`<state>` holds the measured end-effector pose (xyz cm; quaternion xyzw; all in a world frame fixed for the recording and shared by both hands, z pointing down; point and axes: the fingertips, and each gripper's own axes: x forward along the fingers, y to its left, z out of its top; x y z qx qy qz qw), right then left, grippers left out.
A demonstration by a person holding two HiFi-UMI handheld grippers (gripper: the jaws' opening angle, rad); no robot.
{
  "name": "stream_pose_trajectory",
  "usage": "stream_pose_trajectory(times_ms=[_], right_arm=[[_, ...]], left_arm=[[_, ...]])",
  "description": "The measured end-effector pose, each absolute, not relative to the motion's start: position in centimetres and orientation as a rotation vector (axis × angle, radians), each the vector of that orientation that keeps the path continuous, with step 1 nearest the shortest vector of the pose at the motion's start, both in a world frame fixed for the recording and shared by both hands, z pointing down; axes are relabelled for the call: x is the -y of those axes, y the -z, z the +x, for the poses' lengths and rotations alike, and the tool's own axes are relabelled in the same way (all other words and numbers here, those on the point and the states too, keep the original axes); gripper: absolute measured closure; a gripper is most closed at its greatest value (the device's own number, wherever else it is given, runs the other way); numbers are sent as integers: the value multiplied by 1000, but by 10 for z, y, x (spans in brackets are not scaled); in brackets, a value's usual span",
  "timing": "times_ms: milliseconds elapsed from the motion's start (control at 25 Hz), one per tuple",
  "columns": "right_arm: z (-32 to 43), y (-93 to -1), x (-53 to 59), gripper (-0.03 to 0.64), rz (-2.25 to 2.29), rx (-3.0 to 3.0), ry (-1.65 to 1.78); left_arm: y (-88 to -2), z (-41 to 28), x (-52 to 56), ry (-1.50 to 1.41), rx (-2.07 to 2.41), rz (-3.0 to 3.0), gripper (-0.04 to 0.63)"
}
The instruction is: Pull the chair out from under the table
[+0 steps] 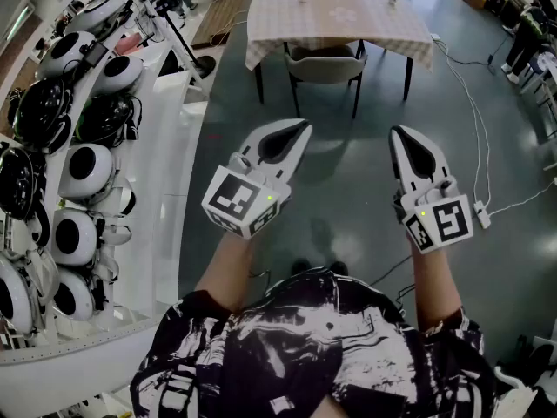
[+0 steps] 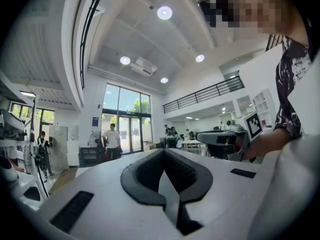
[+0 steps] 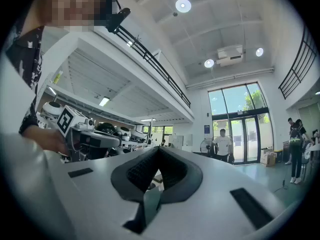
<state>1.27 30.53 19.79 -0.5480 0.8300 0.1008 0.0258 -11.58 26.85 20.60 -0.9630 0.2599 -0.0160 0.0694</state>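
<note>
A table (image 1: 339,20) with a checked cloth stands at the far end of the grey floor. Under its near side is a grey chair (image 1: 324,66) on dark legs, tucked in with its back toward me. My left gripper (image 1: 302,127) and right gripper (image 1: 399,133) are held side by side in front of me, well short of the chair. Both are shut with nothing between the jaws. The left gripper view shows its shut jaws (image 2: 164,151) pointing level across the hall, with the other gripper (image 2: 220,139) beside them. The right gripper's jaws (image 3: 159,150) point slightly upward, and neither gripper view shows the chair.
A white curved shelf (image 1: 165,190) with several round black-and-white devices runs along the left. A black stand base (image 1: 204,64) sits by the table's left corner. White cables (image 1: 474,120) trail over the floor on the right, ending in a power strip (image 1: 481,214). People stand at the far right (image 1: 522,33).
</note>
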Motion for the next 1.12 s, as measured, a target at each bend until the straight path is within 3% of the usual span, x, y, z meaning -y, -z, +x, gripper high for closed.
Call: stream_pose_trajectory(times_ms=[760,800,840,880,920,960,1120], right_arm=[[11,-192,-309,617,-1626,-2558,-303],[9,-192,-309,603,-1602,-2560,-306],[8,-191,-308,380,-1580,-2556,-309],[8,-189,-308,198,-1564,-2542,-318],[8,-187,-307,96,-1560,-2524,-335],[9,-186,-307,47,-1566,-2512,-362],[8,-186,-314,41,-1574,-2516,-449]], left_arm=[[-204,-122,-261,-3,-865,-2874,591],[-202,-121,-262,-30,-857,-2865,503],[-199,-120,-262,-56,-853,-2850,288],[-196,-119,-262,-75,-855,-2831,152],[-194,-119,-261,-83,-862,-2813,109],[-193,-119,-260,-84,-869,-2804,74],[-194,-121,-259,-84,-853,-2821,25]])
